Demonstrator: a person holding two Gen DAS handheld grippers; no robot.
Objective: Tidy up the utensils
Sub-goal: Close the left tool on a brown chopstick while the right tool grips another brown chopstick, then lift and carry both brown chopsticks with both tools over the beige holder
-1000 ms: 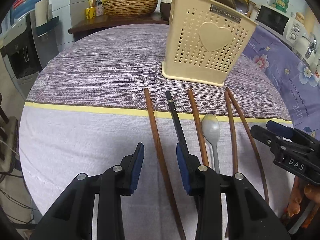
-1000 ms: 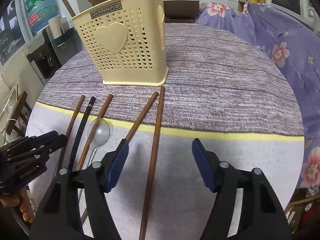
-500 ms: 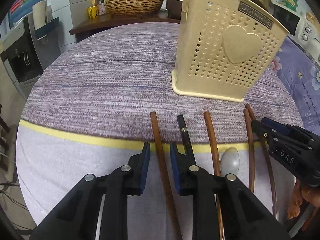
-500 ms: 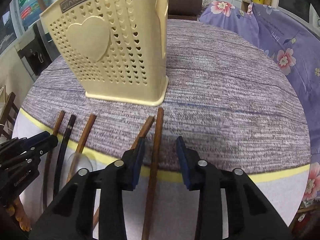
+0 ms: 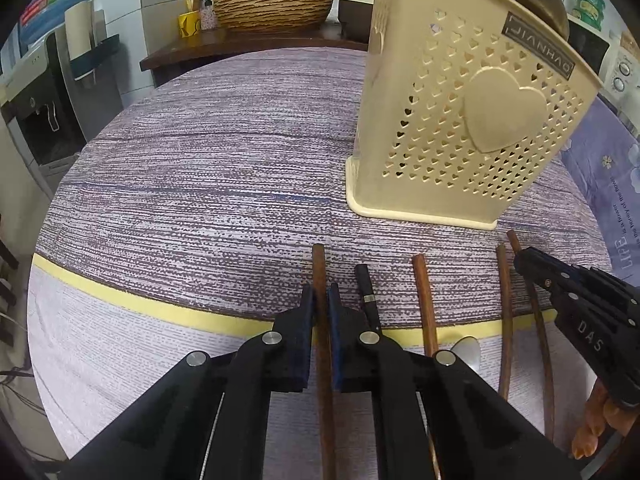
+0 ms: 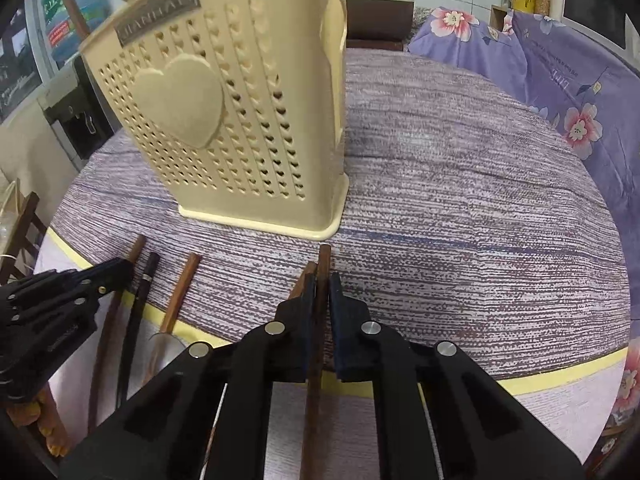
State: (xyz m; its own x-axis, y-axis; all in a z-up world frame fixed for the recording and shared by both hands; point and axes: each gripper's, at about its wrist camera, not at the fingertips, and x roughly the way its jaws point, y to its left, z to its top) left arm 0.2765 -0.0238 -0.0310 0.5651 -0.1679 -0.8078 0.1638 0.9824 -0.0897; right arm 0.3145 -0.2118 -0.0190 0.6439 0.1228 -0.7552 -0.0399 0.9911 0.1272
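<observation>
Several chopsticks and a metal spoon (image 5: 466, 350) lie side by side on the round table, in front of a cream perforated utensil holder (image 5: 460, 128) with a heart on it. My left gripper (image 5: 320, 300) is shut on the leftmost brown chopstick (image 5: 319, 264), near its far end. My right gripper (image 6: 322, 286) is shut on the rightmost brown chopstick (image 6: 324, 258). A black chopstick (image 5: 366, 284) and other brown ones (image 5: 422, 288) lie between. The holder also shows in the right wrist view (image 6: 240, 112). Both held sticks still rest on the cloth.
The table has a purple striped cloth (image 5: 200, 184) with a yellow stripe (image 5: 140, 304). A wooden counter with a woven basket (image 5: 272, 10) stands behind it. A flowered purple cover (image 6: 560, 92) lies to the right.
Both grippers moved forward along the chopsticks toward the holder and closed from wide open to shut, the left on the leftmost stick and the right on the rightmost stick.
</observation>
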